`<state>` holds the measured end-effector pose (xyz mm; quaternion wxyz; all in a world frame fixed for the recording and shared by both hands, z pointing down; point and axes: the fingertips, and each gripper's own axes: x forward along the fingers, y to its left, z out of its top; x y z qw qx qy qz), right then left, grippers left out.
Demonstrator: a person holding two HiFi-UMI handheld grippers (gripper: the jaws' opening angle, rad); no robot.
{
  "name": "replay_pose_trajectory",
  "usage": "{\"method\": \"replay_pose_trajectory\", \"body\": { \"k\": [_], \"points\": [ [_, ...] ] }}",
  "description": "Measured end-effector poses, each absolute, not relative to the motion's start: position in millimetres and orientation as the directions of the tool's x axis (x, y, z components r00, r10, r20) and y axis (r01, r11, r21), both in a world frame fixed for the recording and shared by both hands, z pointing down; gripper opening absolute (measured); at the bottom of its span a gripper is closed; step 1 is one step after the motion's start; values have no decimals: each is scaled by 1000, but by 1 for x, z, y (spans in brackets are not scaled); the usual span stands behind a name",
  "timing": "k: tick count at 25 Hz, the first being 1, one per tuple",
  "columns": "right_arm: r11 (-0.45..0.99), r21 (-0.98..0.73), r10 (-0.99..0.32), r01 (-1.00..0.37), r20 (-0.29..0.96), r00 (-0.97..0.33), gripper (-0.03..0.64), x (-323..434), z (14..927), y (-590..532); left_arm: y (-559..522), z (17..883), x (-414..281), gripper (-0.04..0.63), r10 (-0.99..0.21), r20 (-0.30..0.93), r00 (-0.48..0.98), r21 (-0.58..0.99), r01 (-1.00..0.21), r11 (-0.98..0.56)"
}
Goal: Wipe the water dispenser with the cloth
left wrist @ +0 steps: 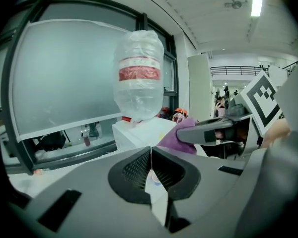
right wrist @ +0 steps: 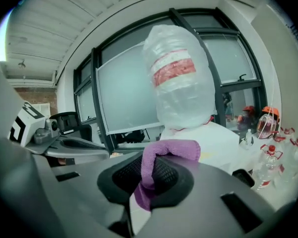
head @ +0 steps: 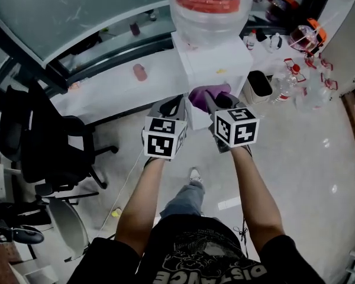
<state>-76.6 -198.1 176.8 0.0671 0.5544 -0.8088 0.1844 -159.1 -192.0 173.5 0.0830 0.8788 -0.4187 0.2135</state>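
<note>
The white water dispenser (head: 216,61) stands just ahead of me, with a wrapped clear bottle (head: 210,5) with a red label on top. My right gripper (head: 215,102) is shut on a purple cloth (head: 202,95), which it holds close to the dispenser's front. In the right gripper view the cloth (right wrist: 165,155) drapes over the closed jaws of the right gripper (right wrist: 149,175), with the dispenser (right wrist: 216,138) behind it. My left gripper (head: 173,107) hovers beside it to the left. Its jaws (left wrist: 150,155) are shut and hold nothing. The cloth (left wrist: 181,137) and the bottle (left wrist: 139,78) show beyond.
A black office chair (head: 41,141) stands at the left. A black bin (head: 260,83) and several plastic bottles (head: 296,78) sit right of the dispenser. A pink bottle (head: 140,71) rests on the window ledge behind. The person's shoe (head: 194,174) is on the floor below.
</note>
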Motion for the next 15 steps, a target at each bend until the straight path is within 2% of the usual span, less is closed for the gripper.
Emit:
{"method": "replay_pose_trajectory", "body": {
  "k": [9,15],
  "points": [
    [313,-334,-800,-889,413,-436,41,-99,240,-269,-259,203,-154,28,-679,491,545,-6,-778,-628],
    [291,-408,-784,-866,417,-460,41,-101,259,-296,-282,219,-154,28,-666,518,537,-4,-777,-630]
  ]
}}
